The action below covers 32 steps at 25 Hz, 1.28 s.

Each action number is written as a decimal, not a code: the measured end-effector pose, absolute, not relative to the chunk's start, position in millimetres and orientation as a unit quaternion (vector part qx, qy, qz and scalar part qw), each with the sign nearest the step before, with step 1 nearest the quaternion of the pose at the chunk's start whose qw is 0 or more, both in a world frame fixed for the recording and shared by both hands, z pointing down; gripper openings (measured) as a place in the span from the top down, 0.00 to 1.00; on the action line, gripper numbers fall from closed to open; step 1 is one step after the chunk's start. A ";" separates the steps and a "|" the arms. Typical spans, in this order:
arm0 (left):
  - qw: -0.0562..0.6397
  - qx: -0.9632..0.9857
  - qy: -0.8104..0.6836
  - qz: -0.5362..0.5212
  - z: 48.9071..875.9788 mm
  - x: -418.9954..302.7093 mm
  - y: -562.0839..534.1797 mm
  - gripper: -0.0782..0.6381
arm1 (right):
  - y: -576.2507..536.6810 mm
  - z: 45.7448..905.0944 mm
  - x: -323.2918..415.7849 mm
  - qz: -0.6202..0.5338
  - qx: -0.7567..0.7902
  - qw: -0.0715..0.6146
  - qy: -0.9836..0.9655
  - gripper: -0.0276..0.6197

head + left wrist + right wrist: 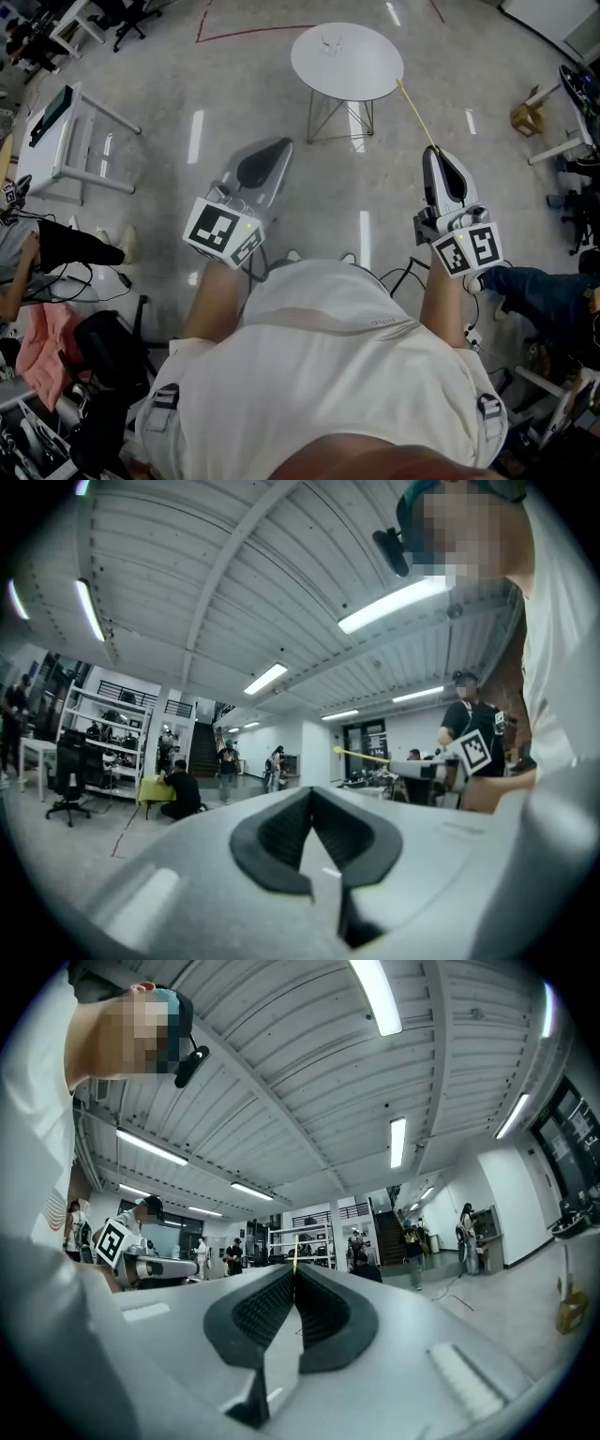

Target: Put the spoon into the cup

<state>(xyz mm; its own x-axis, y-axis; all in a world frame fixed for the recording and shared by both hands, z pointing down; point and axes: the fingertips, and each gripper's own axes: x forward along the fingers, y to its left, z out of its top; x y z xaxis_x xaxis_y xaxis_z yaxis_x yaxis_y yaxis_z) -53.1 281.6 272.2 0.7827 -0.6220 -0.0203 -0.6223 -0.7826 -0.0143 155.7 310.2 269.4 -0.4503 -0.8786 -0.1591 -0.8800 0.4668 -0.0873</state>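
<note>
Near right: right hand-held gripper [433, 152] clamped on yellow spoon [415, 112], spoon aimed toward far round counter [375, 58] | near left: left hand-held gripper [283, 144] jaws together, empty

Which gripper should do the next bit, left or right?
Right. The right gripper pinches the yellow spoon, which points toward the white table. The left gripper is shut and empty.

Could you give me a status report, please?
Left gripper shut, empty. Right gripper shut on yellow spoon. No cup made out; white table ahead.
</note>
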 end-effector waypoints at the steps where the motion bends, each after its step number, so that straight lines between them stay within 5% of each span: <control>1: 0.009 -0.944 0.330 0.006 273.0 -55.4 280.5 0.89 | 308.8 269.6 155.0 -0.001 -0.517 0.097 0.851 0.94; 21: -0.025 -0.941 0.338 0.014 303.7 -171.4 231.6 0.89 | 255.1 288.3 46.6 -0.015 -0.520 0.083 0.850 0.94; 32: -0.027 -0.937 0.348 0.003 311.9 -143.5 144.7 0.89 | 155.3 306.6 74.6 -0.035 -0.505 0.081 0.858 0.94</control>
